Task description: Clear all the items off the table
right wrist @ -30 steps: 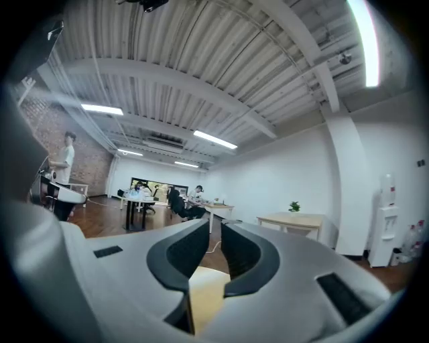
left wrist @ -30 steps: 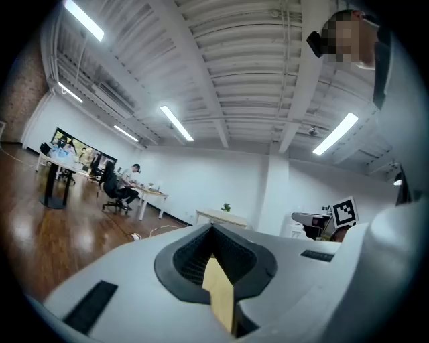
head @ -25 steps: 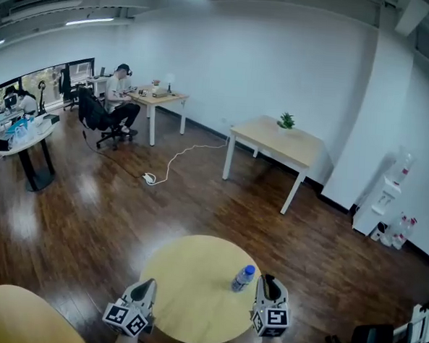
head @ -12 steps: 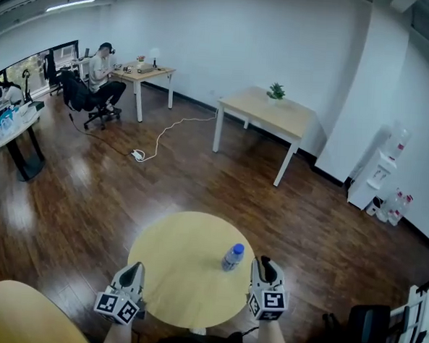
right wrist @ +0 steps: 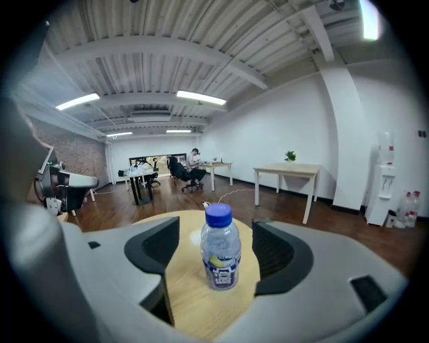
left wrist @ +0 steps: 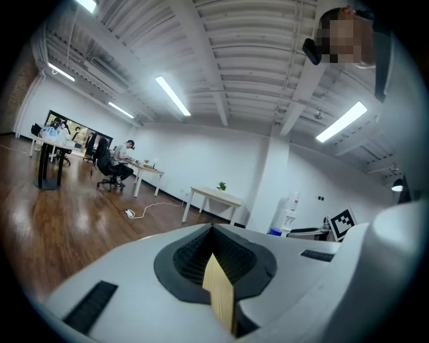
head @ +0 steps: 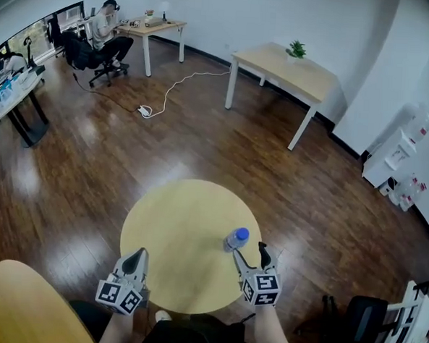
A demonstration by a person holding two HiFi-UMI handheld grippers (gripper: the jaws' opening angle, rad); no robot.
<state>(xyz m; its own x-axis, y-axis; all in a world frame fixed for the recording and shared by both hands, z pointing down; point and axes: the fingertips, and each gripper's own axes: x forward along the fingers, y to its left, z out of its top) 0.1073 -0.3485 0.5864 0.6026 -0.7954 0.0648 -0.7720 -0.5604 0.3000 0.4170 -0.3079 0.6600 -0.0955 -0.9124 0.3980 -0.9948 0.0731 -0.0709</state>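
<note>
A small clear water bottle [head: 235, 239] with a blue cap stands upright on the round wooden table [head: 175, 223], near its right edge. My right gripper [head: 250, 252] sits just behind the bottle at the table's near edge, and its jaws are opening. In the right gripper view the bottle [right wrist: 220, 248] stands between the two dark pads [right wrist: 153, 246], with a gap on each side. My left gripper [head: 136, 259] hovers over the near left edge of the table, shut and with nothing in it. In the left gripper view its pads [left wrist: 194, 249] meet at the tip.
A second round tabletop [head: 25, 304] lies at the lower left. A black chair [head: 365, 321] stands at the lower right. Farther off are a rectangular table with a plant [head: 286, 66], a water dispenser [head: 400, 153], a floor cable [head: 168, 92] and a seated person [head: 107, 30].
The right gripper's jaws have spread apart and it now sits directly behind the bottle. The head view has tilted downward. The bottle and the left gripper have kept their places.
</note>
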